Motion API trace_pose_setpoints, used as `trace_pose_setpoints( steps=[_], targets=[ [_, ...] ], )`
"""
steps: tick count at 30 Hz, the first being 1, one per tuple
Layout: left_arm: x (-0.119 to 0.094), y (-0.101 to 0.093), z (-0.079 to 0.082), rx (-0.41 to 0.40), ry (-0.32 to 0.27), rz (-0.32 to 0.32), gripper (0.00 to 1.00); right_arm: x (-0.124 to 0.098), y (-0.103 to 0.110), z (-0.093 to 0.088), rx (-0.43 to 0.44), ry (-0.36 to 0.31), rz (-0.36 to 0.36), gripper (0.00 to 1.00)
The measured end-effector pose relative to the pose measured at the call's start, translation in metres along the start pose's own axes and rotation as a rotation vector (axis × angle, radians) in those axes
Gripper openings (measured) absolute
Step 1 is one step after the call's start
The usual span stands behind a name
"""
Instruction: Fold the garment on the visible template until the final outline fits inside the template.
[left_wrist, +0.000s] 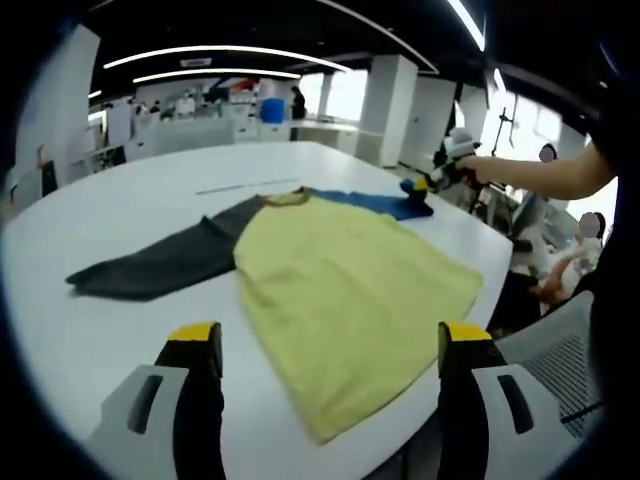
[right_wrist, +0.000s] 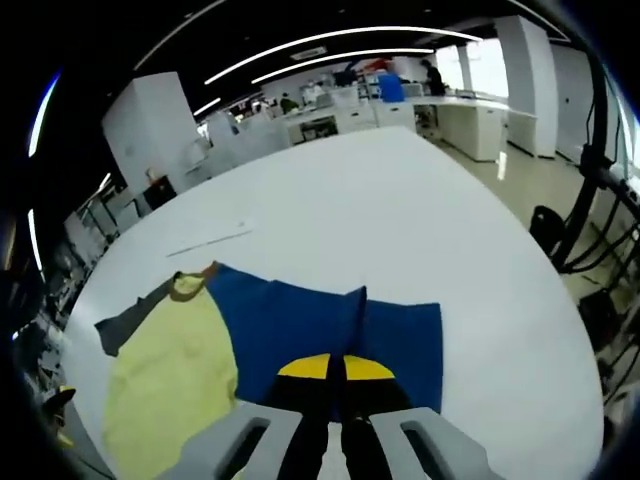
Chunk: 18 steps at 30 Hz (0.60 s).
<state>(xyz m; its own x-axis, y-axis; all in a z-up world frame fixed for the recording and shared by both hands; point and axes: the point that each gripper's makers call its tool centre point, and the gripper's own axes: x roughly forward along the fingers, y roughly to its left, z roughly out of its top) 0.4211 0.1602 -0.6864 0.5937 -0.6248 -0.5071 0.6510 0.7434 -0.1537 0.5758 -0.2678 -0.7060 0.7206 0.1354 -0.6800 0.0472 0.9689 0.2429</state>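
Note:
A shirt lies flat on the white table, with a yellow body, a dark grey sleeve and a blue sleeve. My left gripper is open, hovering over the yellow hem near the table's front edge with nothing between its jaws. In the left gripper view my right gripper sits at the end of the blue sleeve, held by a person's arm. In the right gripper view my right gripper is shut on the blue sleeve, which creases at the pinch. The yellow body and grey sleeve lie to the left.
A thin pale strip lies on the table beyond the collar, also seen as a strip in the right gripper view. A mesh office chair and people stand at the table's right edge. Desks and pillars fill the background.

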Motion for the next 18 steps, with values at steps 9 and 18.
trace_pose_setpoints(
  steps=[9, 18],
  targets=[
    [-0.001, -0.003, -0.003, -0.004, 0.003, -0.004, 0.85, 0.016, 0.018, 0.006, 0.005, 0.005, 0.038, 0.0],
    [-0.002, -0.004, -0.004, -0.004, 0.001, -0.008, 0.85, 0.027, 0.042, 0.007, -0.013, 0.012, 0.074, 0.0]
  ],
)
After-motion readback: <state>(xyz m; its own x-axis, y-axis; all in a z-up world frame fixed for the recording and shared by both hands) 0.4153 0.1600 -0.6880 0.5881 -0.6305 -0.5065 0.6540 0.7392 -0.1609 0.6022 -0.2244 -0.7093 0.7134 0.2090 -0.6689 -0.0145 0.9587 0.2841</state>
